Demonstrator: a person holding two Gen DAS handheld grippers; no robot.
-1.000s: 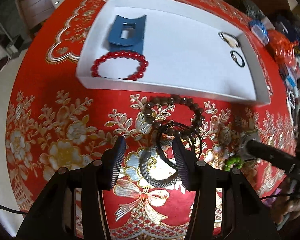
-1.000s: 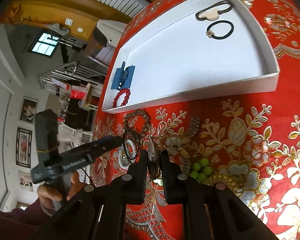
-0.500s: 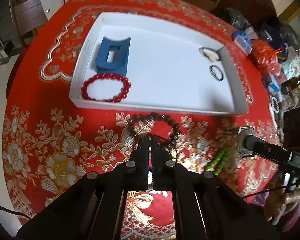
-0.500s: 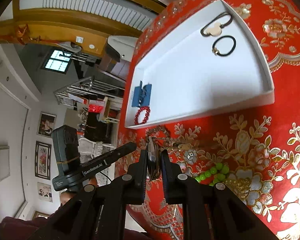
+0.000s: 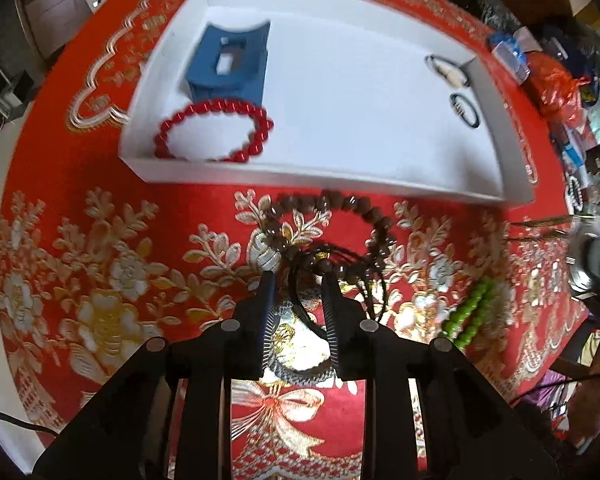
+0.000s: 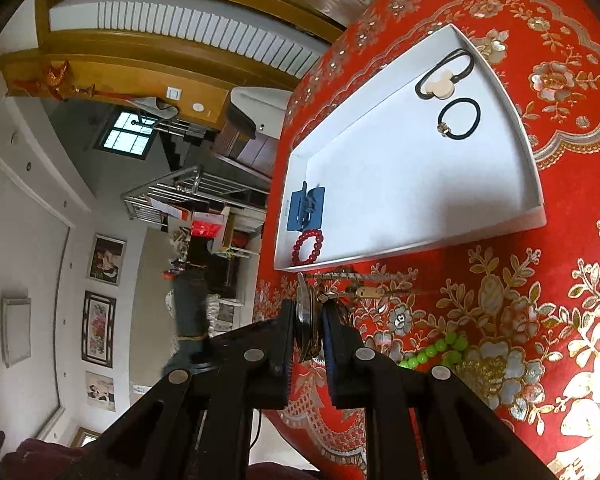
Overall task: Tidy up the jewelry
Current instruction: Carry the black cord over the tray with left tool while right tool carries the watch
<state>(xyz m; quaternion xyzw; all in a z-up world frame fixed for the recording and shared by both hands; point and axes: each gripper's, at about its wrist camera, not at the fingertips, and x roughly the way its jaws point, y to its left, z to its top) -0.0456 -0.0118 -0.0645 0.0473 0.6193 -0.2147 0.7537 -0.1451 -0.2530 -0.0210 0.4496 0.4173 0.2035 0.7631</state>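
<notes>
A white tray on the red embroidered cloth holds a red bead bracelet, a blue hair clip and two black hair ties. My left gripper is open over a pile of a brown bead bracelet, thin black cords and a dark braided band in front of the tray. My right gripper is shut on a wristwatch, held edge-on above the cloth. A green bead bracelet lies to the right.
The tray's near wall stands just beyond the pile. Bags and small clutter crowd the far right of the table. The tablecloth edge falls away at the left.
My left gripper was open, shut half a second ago, and is open again, lower over the pile. My right gripper has lifted with the watch held throughout.
</notes>
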